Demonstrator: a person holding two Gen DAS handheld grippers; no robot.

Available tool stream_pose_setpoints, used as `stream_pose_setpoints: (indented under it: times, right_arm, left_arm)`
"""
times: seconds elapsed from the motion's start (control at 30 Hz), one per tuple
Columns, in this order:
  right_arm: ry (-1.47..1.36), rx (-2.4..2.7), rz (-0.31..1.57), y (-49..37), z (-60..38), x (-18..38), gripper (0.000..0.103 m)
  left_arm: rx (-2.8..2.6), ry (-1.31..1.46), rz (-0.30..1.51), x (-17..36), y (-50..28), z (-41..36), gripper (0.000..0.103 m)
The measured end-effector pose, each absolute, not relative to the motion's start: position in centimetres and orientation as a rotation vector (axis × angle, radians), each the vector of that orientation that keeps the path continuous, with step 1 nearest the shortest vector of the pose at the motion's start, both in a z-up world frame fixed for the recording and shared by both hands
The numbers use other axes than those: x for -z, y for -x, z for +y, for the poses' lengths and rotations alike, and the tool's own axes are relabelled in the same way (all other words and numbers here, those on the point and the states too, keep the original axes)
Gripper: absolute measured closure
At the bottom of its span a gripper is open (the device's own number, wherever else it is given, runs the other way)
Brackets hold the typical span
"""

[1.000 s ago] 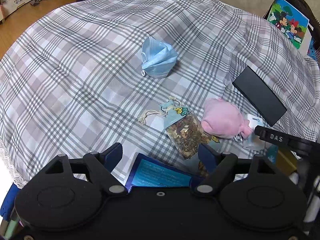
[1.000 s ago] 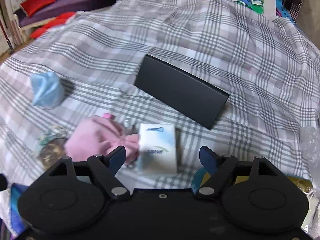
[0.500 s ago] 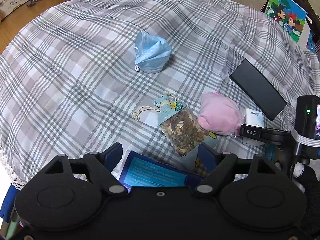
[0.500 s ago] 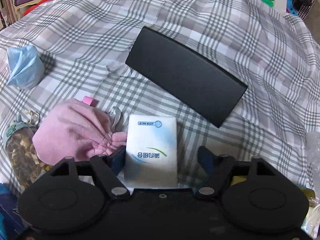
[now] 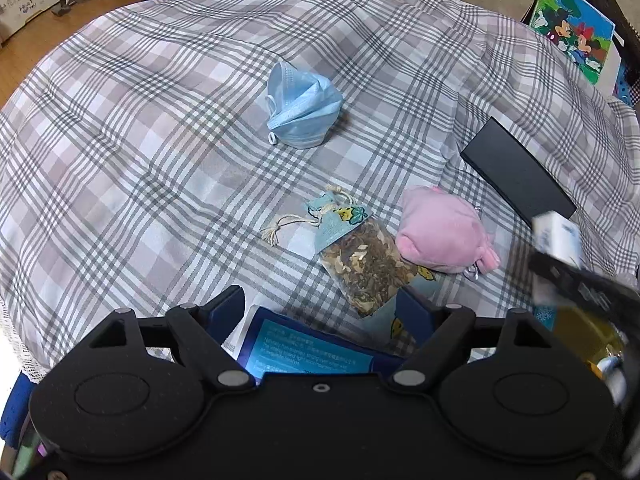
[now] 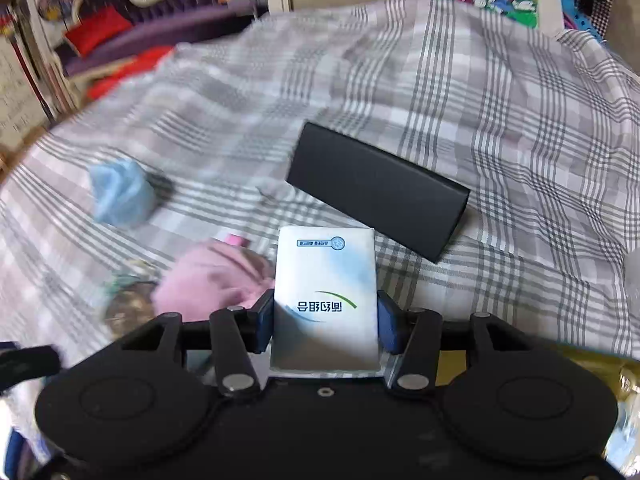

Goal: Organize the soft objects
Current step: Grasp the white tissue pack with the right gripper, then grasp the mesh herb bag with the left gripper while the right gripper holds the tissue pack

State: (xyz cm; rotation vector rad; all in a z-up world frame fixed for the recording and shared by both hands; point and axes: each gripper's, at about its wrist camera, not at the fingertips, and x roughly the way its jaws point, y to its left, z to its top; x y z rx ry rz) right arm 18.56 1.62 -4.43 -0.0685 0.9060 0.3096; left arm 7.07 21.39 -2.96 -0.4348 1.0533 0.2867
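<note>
My right gripper (image 6: 325,320) is shut on a white tissue pack (image 6: 326,292) and holds it above the plaid cloth; the pack also shows, blurred, in the left wrist view (image 5: 558,236). A pink plush pouch (image 5: 442,236) lies next to a herb sachet (image 5: 366,264) with a drawstring. A crumpled blue face mask (image 5: 302,110) lies farther back. My left gripper (image 5: 320,314) is open and empty, low over a blue packet (image 5: 308,350) at the near edge.
A black flat case (image 6: 376,190) lies on the plaid cloth (image 5: 140,140) behind the tissue pack, also in the left wrist view (image 5: 516,172). A Mickey picture board (image 5: 572,32) stands at the back right. A yellow packet (image 5: 588,332) sits at the near right.
My right gripper closed on the tissue pack and lifted it off the cloth, the view tilting up. My left gripper drew back slightly and stayed open.
</note>
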Motion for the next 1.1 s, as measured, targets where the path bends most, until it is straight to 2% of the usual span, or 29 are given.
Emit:
stream_pose_setpoints:
  times: [0.2,0.27,0.43,0.9,1.1]
  right_arm:
    - [0.017,-0.376,0.865,-13.7,-0.3,3.3,0.053]
    - [0.008,-0.387,0.853,-12.1,-0.8,3.0,0.053]
    - [-0.019,-0.398,0.839,-9.2,-2.0,2.7,0.053]
    - [-0.052,-0.395,0.889,-7.1,-4.1,4.3,0.053]
    - [-0.022,-0.406,0.873,-6.8,-4.1,3.9,0.053]
  left_arm:
    - [-0.276,0.422,1.043,3.5,-8.2,20.8,0.019]
    - [-0.244,0.400,1.045,3.9,-8.8,20.3,0.013]
    - [-0.256,0.343,1.074,5.4,-10.6,19.3,0.013]
    - [-0.211,0.319,1.184,9.0,-15.0,17.3,0.013]
    - [-0.205,0.310,1.264,11.2,-16.5,16.9,0.006]
